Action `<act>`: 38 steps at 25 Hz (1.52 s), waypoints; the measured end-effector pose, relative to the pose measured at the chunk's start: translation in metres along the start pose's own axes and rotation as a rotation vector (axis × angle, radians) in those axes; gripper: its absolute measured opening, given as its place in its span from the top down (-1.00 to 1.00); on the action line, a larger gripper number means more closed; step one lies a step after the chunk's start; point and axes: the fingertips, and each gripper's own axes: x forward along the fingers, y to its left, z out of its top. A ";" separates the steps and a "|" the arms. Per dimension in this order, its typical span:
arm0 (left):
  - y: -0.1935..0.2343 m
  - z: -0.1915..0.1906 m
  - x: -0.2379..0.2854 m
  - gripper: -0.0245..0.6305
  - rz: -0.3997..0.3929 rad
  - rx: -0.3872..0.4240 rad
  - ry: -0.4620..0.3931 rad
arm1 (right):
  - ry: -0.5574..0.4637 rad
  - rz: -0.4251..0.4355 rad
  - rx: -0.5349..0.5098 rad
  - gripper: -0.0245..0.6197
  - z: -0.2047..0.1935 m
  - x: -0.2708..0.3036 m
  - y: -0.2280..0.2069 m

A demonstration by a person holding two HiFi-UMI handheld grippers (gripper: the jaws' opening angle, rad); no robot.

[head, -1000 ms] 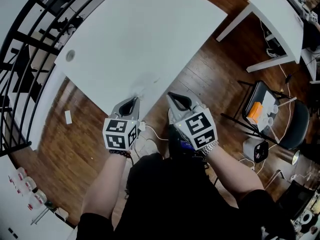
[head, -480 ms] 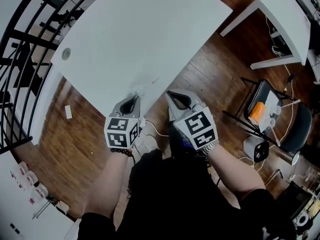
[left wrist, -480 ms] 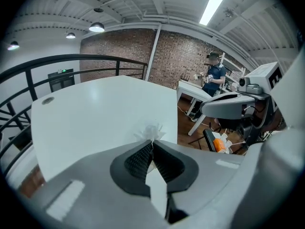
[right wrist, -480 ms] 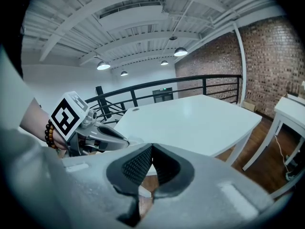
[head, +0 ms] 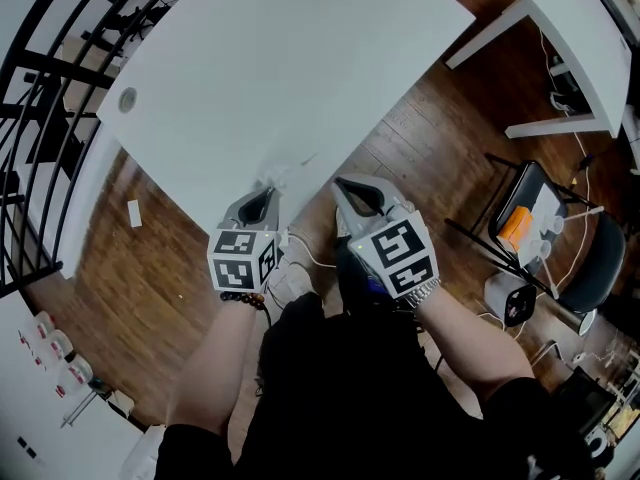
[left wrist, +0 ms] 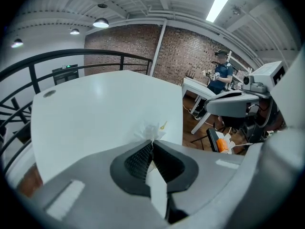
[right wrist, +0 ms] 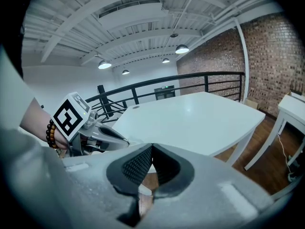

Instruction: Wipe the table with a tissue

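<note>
A large white table (head: pixel 260 68) fills the upper head view. My left gripper (head: pixel 268 192) hangs at its near edge, shut on a white tissue (head: pixel 283 176) whose crumpled end pokes past the jaws over the tabletop. The same tissue (left wrist: pixel 151 131) shows in the left gripper view, pinched between the closed jaws of my left gripper (left wrist: pixel 151 144). My right gripper (head: pixel 343 190) is just right of it, off the table edge over the wooden floor, shut with nothing between its jaws. In the right gripper view my right gripper (right wrist: pixel 151 150) points at the table (right wrist: pixel 200 120), with the left gripper (right wrist: pixel 102 136) beside it.
A black railing (head: pixel 50 78) runs along the table's far left. A second white table (head: pixel 580 38) stands at upper right. A black chair (head: pixel 560 238) with an orange object (head: pixel 512 226) stands to the right, with cables on the wooden floor (head: pixel 430 158). A person (left wrist: pixel 220 75) stands far off.
Both grippers stay close together at the table's near edge, the left still holding the tissue. The table has slid slightly in the head view as the camera shifted.
</note>
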 end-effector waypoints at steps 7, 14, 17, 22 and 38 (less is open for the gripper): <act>-0.002 -0.006 0.009 0.86 0.005 -0.009 0.039 | 0.015 0.016 -0.006 0.95 -0.003 0.002 -0.005; -0.003 -0.005 0.019 0.86 0.002 -0.008 0.059 | 0.020 0.019 0.002 0.95 -0.005 0.006 -0.013; -0.004 -0.005 0.022 0.86 0.000 -0.007 0.065 | 0.020 0.019 0.004 0.95 -0.004 0.007 -0.015; -0.006 -0.001 0.028 0.86 -0.005 0.000 0.071 | 0.018 0.016 0.008 0.95 -0.004 0.007 -0.020; -0.023 0.018 0.044 0.87 -0.040 0.024 0.082 | 0.016 0.000 0.031 0.95 -0.005 0.007 -0.038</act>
